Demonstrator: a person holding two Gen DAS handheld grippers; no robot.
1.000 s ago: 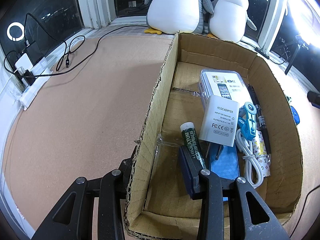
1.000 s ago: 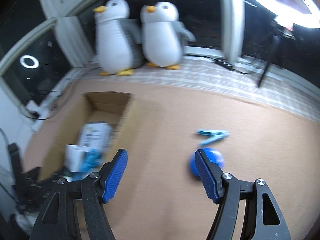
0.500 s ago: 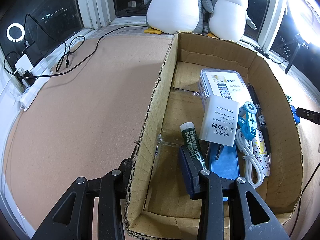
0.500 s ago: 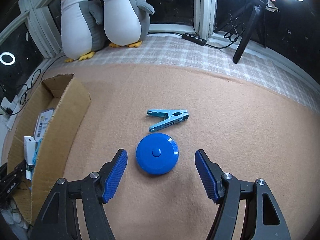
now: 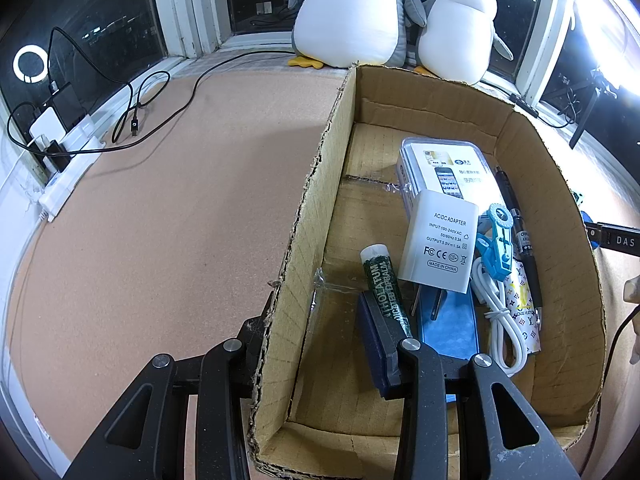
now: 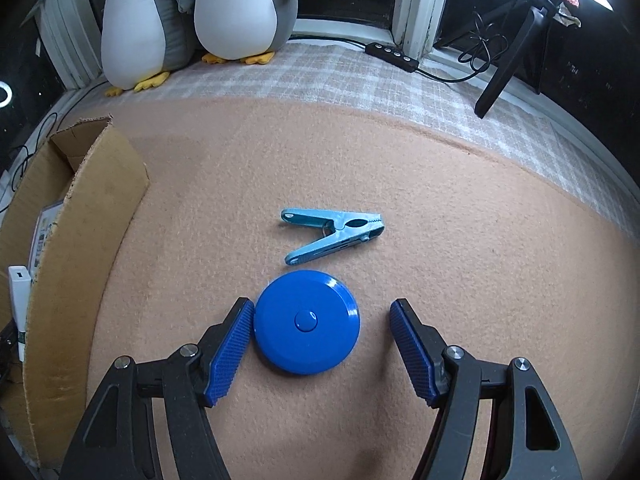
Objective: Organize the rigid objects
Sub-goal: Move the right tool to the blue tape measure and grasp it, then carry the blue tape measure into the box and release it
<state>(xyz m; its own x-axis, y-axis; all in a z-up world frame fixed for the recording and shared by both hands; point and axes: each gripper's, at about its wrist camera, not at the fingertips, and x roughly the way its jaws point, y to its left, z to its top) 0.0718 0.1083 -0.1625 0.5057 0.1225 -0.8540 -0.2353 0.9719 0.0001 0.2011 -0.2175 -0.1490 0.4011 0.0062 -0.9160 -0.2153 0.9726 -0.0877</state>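
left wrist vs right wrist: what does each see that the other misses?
Only left wrist: the box interior, with the AC/DC adapter, white cable, black pen and a clothespin, plus the left claw clamped on the cardboard box wall.

Only right wrist: the blue round disc and a second clothespin lying on the mat, with the right claw open around the disc, its left pad at the rim, its right pad apart.

Both: the cardboard box, two plush penguins, the tan mat.
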